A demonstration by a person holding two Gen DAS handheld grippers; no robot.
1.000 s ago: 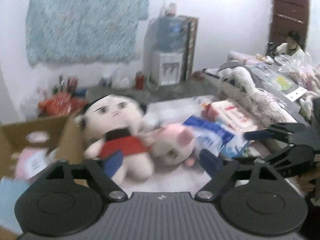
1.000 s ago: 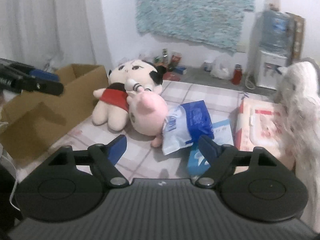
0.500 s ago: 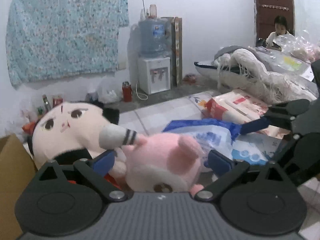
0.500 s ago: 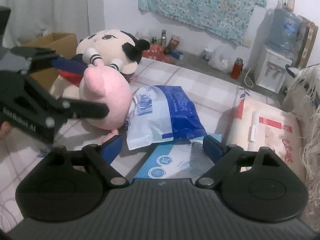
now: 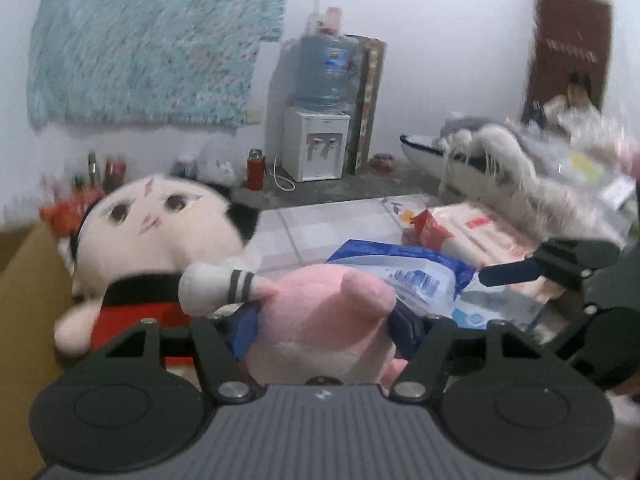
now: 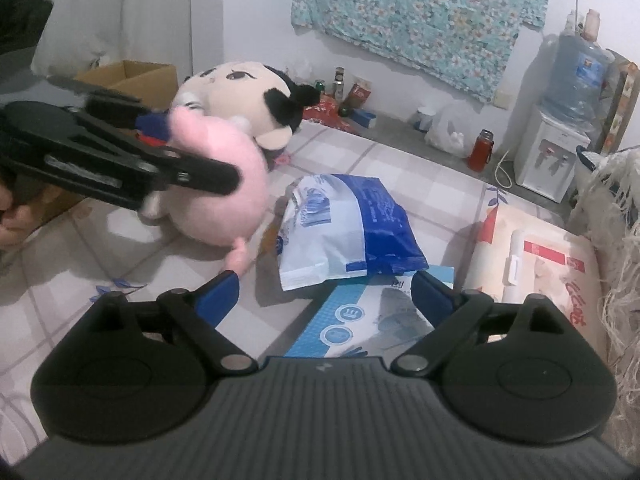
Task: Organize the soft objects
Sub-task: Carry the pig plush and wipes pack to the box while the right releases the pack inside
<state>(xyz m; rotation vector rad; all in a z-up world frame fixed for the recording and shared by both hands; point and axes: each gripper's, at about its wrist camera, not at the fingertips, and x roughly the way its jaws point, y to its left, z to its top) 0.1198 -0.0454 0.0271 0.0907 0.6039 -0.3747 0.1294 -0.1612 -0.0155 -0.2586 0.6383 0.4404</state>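
A pink plush toy lies on the tiled floor against a big-headed doll in a red top. My left gripper has a blue pad on each side of the plush, and its jaws are closing and pressing into it. In the right wrist view the same plush sits between the left gripper's black fingers, with the doll behind. My right gripper hangs over a blue-and-white box, its jaws opening with nothing between them. A blue-and-white plastic pack lies just beyond.
An open cardboard box stands at the left behind the doll. A pink-and-white pack and a fringed white blanket lie at the right. A water dispenser and bottles line the far wall. A person sits by the door.
The left gripper came down and forward onto the pink plush, and its jaws narrowed around it. The right gripper sank closer to the blue-and-white pack and box.
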